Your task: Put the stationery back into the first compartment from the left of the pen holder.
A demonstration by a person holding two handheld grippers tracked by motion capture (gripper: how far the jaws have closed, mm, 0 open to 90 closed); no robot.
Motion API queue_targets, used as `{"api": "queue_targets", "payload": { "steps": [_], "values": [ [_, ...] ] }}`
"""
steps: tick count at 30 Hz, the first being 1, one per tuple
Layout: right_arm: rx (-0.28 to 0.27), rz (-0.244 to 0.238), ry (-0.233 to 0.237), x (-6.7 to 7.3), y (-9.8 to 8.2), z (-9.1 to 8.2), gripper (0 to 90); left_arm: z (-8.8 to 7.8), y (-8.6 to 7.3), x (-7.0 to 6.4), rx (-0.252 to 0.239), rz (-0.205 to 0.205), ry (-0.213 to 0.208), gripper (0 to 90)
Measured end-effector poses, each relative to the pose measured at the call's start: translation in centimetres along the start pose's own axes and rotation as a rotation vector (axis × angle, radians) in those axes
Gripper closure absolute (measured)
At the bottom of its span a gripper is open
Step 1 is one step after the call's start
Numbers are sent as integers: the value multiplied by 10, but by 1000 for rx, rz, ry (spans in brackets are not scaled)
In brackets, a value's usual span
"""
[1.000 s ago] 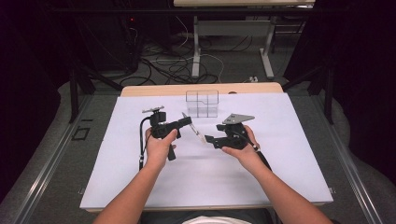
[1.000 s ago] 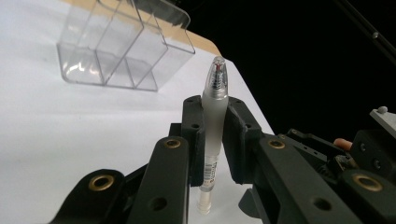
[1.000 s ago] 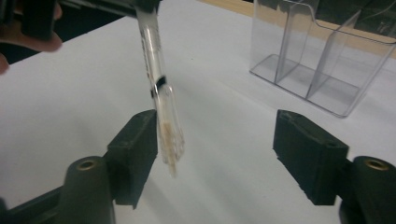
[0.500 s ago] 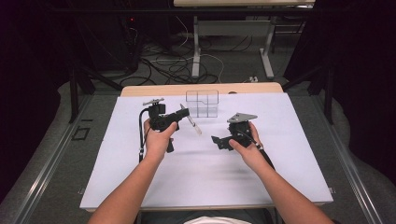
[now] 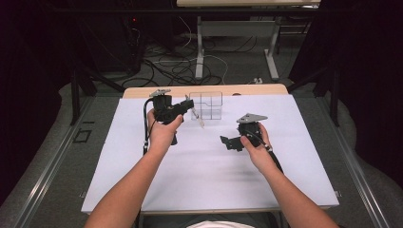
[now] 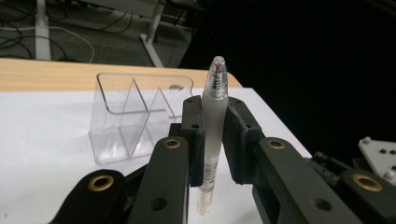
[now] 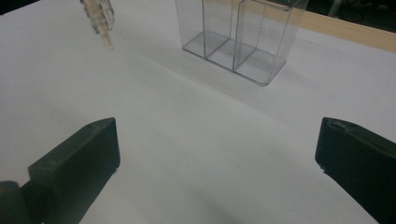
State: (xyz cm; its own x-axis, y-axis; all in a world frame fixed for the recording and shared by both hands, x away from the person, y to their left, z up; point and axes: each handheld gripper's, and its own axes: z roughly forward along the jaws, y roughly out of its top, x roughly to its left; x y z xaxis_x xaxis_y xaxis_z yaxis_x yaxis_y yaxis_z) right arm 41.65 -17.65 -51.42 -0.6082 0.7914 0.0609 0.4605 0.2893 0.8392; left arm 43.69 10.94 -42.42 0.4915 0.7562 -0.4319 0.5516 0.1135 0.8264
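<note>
Left hand-held gripper [image 6: 212, 135] clamps pen [image 6: 212, 126]; right hand-held gripper [image 7: 215, 163] gapes.

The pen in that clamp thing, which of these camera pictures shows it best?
The left gripper view: the pen stands close up between the left gripper's black jaws, its clear tip and inner spring plain to see. The high view shows it as a thin sliver by the clear organizer. The right gripper view catches just one blurred end.

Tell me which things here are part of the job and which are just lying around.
In the job:
- frosted pen, clamped in the left tongs
- clear compartment holder on the white sheet
- right tongs, open

Lying about:
- cables on the floor
- table legs behind
</note>
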Motion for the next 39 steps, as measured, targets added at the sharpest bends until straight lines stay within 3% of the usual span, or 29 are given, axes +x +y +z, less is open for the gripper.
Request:
{"api": "queue_targets", "payload": {
  "steps": [13, 18, 30, 39],
  "values": [
    [21, 18, -6, -7, -3, -1, 0, 3, 29, -2, -39, 34, 42, 795],
    [41, 1, -3, -8, -6, 0, 0, 5, 39, -3, -59, 48, 64, 795],
    [43, 41, -5, -11, -9, 0, 4, 16, 57, -9, -111, 107, 132, 796],
    [42, 40, 3, -12, -10, 0, 5, 31, 60, -7, -126, 95, 191, 796]
  ]
}}
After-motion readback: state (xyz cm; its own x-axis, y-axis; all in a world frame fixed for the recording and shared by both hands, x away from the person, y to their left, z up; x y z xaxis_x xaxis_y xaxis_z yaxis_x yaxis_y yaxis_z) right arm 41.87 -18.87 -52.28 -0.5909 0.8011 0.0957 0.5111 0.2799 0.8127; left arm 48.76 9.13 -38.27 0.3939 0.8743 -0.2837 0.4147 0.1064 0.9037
